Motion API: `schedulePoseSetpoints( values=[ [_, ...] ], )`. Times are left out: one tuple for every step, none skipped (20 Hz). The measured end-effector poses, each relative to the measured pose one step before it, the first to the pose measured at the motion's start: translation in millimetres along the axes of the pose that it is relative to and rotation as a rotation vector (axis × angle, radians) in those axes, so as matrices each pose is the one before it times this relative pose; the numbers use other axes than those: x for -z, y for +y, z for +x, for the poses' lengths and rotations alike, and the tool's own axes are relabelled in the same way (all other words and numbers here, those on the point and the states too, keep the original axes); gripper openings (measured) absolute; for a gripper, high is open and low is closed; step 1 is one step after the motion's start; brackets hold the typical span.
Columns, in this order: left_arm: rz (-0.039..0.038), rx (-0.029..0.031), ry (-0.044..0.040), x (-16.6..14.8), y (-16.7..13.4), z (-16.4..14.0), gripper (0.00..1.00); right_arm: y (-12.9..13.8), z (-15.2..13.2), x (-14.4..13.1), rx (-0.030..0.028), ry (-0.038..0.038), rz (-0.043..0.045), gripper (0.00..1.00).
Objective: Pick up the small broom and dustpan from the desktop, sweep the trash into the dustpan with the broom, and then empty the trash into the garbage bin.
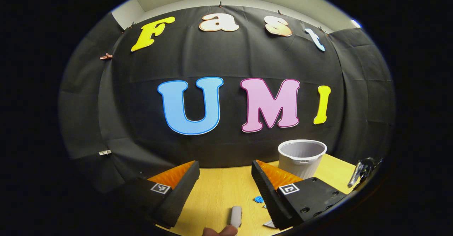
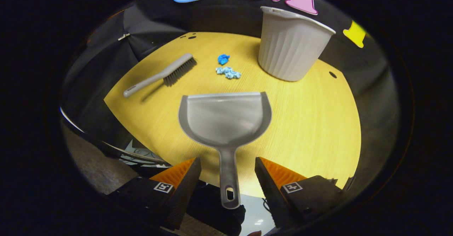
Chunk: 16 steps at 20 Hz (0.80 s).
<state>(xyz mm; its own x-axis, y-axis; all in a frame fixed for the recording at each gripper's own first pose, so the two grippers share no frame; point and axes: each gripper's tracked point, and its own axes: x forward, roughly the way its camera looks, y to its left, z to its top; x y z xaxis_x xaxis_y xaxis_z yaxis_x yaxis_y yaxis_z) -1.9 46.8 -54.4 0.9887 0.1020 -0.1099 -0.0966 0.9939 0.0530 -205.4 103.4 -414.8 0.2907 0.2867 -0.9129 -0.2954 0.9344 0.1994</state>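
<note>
Dustpan (image 2: 226,117) handle dead ahead between spread fingers of right tool (image 2: 228,174), lengthwise; left tool (image 1: 226,183) open, empty.

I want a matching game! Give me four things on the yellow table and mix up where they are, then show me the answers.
Things:
1. broom
2. dustpan
3. garbage bin
4. blue trash

Places, in the right gripper view:
A. standing upright at the far right of the table
B. handle lying between the open fingers of the right gripper
C. lying at the far left
D. between the broom bristles and the bin

Pairs: 1-C, 2-B, 3-A, 4-D
</note>
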Motion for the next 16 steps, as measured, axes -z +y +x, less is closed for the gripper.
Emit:
schedulePoseSetpoints(
  values=[
    [-0.00027, -0.00364, 0.00348, 1.95, 2.50, -1.31, 0.95, -0.98, 11.02, 4.90, 0.00854, 0.02269, -0.00285, 0.95],
    [0.00178, -0.00417, 0.00079, -0.19, 2.22, -0.79, 0.95, -1.71, 11.36, 4.75, 0.01433, 0.02329, -0.00443, 0.96],
    [0.00341, -0.00599, -0.00100, 1.60, 3.00, -1.66, 0.95, -1.35, 8.15, 3.89, 0.01039, 0.01810, -0.00398, 0.95],
    [0.00299, -0.00488, -0.00029, 0.05, 2.95, -0.87, 0.95, -0.87, 7.53, 1.95, 0.00591, 0.01427, -0.00023, 0.95],
    [0.00199, -0.00538, 0.00201, 1.70, 2.97, -0.49, 0.95, 1.55, 6.99, 1.00, -0.00256, 0.01241, 0.00807, 0.94],
    [-0.00007, -0.00599, 0.00317, 0.19, 4.10, 0.31, 0.95, 2.63, 4.90, -2.97, -0.00960, 0.00429, 0.01068, 0.94],
    [-0.00065, -0.00440, 0.00399, 4.00, 2.20, -1.87, 0.95, 1.16, 4.51, -2.52, -0.00426, 0.00066, 0.00996, 0.93],
    [-0.00087, -0.00455, 0.00409, 1.83, 2.11, -0.56, 0.95, -0.40, 4.45, -2.61, 0.00047, 0.00336, 0.00891, 0.92],
    [-0.00201, -0.00527, 0.00413, 2.22, 2.61, -0.67, 0.95, 0.71, 3.63, -2.60, -0.00110, 0.00445, 0.00992, 0.89],
    [-0.00193, -0.00388, 0.00466, 0.15, 1.87, -0.12, 0.95, 0.54, 3.52, -2.33, 0.00006, 0.00498, 0.00671, 0.87],
    [-0.00063, -0.00225, 0.00252, 2.10, 1.75, -0.21, 0.95, 1.46, 3.38, -0.31, -0.00452, 0.01083, -0.00027, 0.87],
    [0.00124, -0.00333, 0.00206, 0.37, 1.82, -0.63, 0.95, 1.52, 1.44, 0.36, -0.00800, 0.00175, -0.00318, 0.86],
    [0.00205, -0.00353, 0.00056, 1.87, 2.17, -0.24, 0.95, 1.40, 0.12, -2.83, -0.00362, -0.00844, 0.00422, 0.86],
    [0.00179, -0.00373, 0.00041, 0.00, 1.31, 0.11, 0.95, -0.59, 6.70, -3.11, -0.00256, -0.00101, -0.00527, 0.78],
    [0.00026, -0.00493, 0.00069, 1.08, 1.99, 0.19, 0.95, -0.39, -3.12, -3.85, -0.00277, -0.00390, -0.00597, 0.76],
    [-0.00093, -0.00450, 0.00298, 0.38, 1.62, 1.00, 0.95, -1.20, 1.68, 0.77, -0.00644, 0.00627, -0.01177, 0.49]
  ],
)
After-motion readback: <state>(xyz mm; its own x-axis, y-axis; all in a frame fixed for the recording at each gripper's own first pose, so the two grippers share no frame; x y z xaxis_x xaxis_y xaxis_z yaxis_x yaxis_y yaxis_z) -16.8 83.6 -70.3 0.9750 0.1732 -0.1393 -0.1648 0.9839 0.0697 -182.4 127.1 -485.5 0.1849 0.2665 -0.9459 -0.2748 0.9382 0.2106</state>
